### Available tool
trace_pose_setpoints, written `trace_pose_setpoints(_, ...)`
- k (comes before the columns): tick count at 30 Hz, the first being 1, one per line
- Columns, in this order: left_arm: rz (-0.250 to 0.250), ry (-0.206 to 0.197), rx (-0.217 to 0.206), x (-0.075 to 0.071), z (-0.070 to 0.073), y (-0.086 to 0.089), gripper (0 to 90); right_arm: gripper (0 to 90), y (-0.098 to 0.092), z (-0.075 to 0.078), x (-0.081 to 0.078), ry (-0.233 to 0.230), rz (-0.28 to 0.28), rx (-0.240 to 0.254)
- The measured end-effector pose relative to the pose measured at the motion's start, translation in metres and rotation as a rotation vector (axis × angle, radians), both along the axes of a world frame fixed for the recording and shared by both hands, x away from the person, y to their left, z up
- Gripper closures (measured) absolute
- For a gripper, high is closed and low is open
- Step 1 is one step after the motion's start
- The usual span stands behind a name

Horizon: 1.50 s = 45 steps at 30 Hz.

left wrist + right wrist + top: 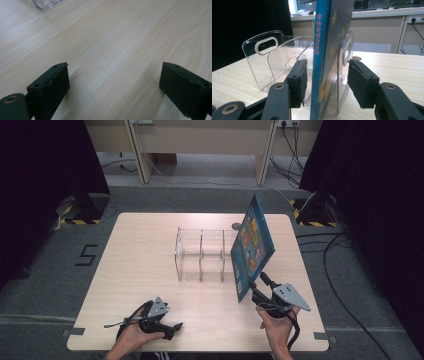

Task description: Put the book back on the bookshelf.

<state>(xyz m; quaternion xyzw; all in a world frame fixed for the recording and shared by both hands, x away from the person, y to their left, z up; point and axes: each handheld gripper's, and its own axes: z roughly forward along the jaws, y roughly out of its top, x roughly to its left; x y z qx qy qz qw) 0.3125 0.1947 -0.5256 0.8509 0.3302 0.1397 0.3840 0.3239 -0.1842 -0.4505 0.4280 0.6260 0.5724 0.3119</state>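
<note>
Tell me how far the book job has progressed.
Done: the book stands upright at the clear acrylic rack's right end. In hand: the right tool straddles it, pads apart from the cover. The left tool rests open. Left: draw the right tool clear.

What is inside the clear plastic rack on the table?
The clear plastic rack has two visibly empty slots. The blue picture book stands at its right end, covering that end slot, so its contents cannot be seen.

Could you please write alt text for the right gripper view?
A blue book stands upright between the right gripper's two black jaws, which are open with gaps on both sides. Behind it, a clear plastic rack sits on the wooden table.
</note>
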Motion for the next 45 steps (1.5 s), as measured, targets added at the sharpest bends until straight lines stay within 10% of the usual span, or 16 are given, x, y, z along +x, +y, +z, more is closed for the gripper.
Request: trace_pose_setpoints(45, -0.018, 0.005, 0.008, -0.001, 0.0, 0.0, 4.5, 37.4, -0.031, -0.008, -0.035, 0.044, 0.035, 0.02)
